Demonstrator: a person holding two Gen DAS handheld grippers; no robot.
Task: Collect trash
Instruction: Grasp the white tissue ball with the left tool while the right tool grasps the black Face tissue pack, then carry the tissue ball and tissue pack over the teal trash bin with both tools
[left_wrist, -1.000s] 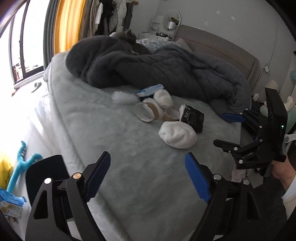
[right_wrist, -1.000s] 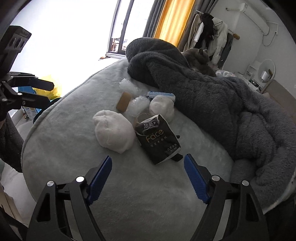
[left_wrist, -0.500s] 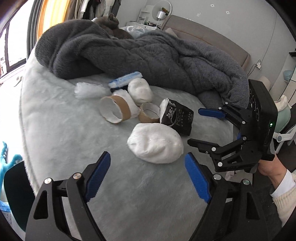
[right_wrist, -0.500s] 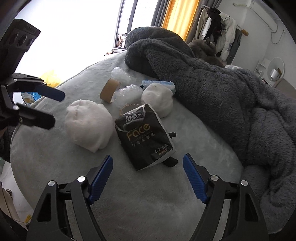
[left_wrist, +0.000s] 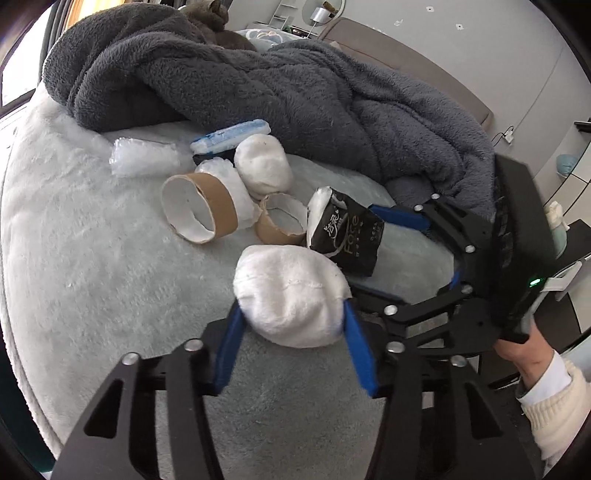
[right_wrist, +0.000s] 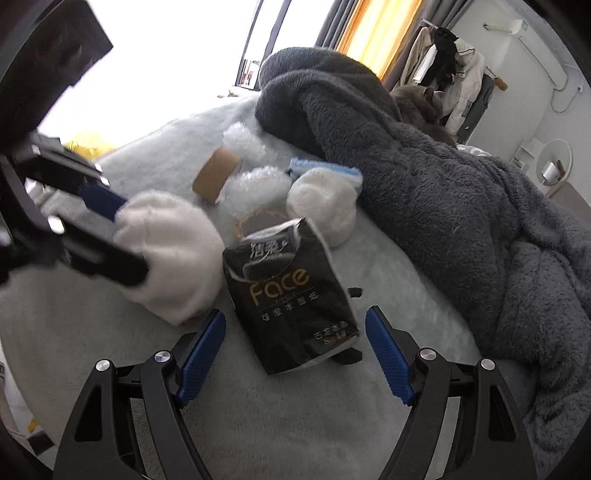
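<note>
My left hand-held gripper (left_wrist: 291, 317) has just been closing, and its blue pads now pinch the white wad (left_wrist: 290, 293), which lies on the bed (left_wrist: 92, 258) just beside the black tissue pack (right_wrist: 291, 295). My right hand-held gripper (right_wrist: 295, 350) stands spread around the pack's near end, pads clear of it. Bare bed lies before the pack; the grey blanket (right_wrist: 461, 206) crowds behind it.

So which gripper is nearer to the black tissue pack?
Right. The right gripper stands open around the black tissue pack; the left gripper squeezes the white cloth ball beside it.
</note>
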